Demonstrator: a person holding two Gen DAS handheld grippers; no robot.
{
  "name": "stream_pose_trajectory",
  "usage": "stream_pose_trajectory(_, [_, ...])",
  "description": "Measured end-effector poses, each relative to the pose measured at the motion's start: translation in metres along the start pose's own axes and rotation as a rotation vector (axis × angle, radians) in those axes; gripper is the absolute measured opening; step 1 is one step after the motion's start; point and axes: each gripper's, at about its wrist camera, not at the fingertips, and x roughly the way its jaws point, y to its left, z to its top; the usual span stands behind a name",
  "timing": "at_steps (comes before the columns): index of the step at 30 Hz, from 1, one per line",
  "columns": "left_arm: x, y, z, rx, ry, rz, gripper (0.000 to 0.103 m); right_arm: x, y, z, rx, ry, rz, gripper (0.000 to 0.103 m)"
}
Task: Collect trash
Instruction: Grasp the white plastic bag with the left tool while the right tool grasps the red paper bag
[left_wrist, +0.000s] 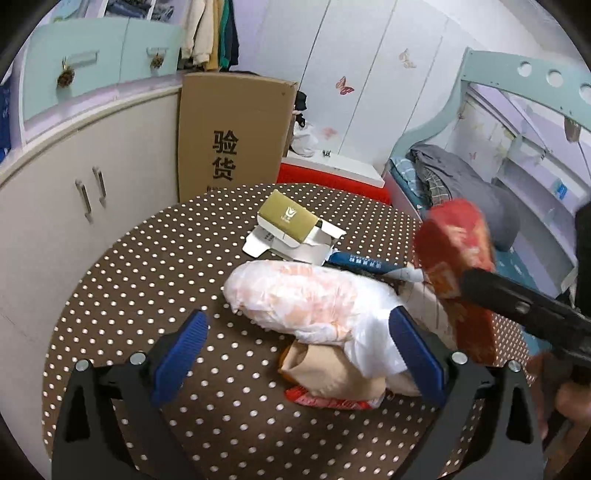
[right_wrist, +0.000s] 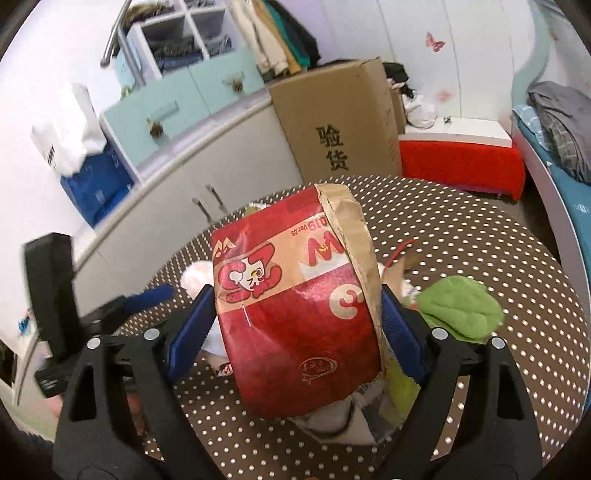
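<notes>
Where cabinets (left_wrist: 74, 177) curve, polka-dot tablecloth (left_wrist: 147, 280) under scattered trash (left_wrist: 310, 299).

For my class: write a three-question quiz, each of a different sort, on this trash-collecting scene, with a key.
1. True or false: the right tongs grip the red paper bag.
2. What lies between the open left tongs? A) white plastic bag B) pen C) green cloth
3. Name the pattern on the tablecloth.

Key: 1 true. 2 A, the white plastic bag; the pads do not press it. 3 white dots on brown.
</notes>
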Motion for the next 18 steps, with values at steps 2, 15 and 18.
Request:
stream_pose_trajectory(2, [-0.001,-0.002,0.003,-0.014,0.007,-0.007,0.096,-0.009,-0.003,-0.001,0.011,-0.019,0.009,0.084])
stream_pose_trajectory(15, [0.023,-0.018,0.009,-0.004,0.049,-0.078,0.064,-0.048,-0.009,-0.006,0.048,-0.092,0.052,0.084])
stream_pose_trajectory(18, [0.013,-0.019,0.008,0.005,0.021,-0.091,0.058,-0.054,-0.012,-0.009,0.061,-0.102,0.051,0.084])
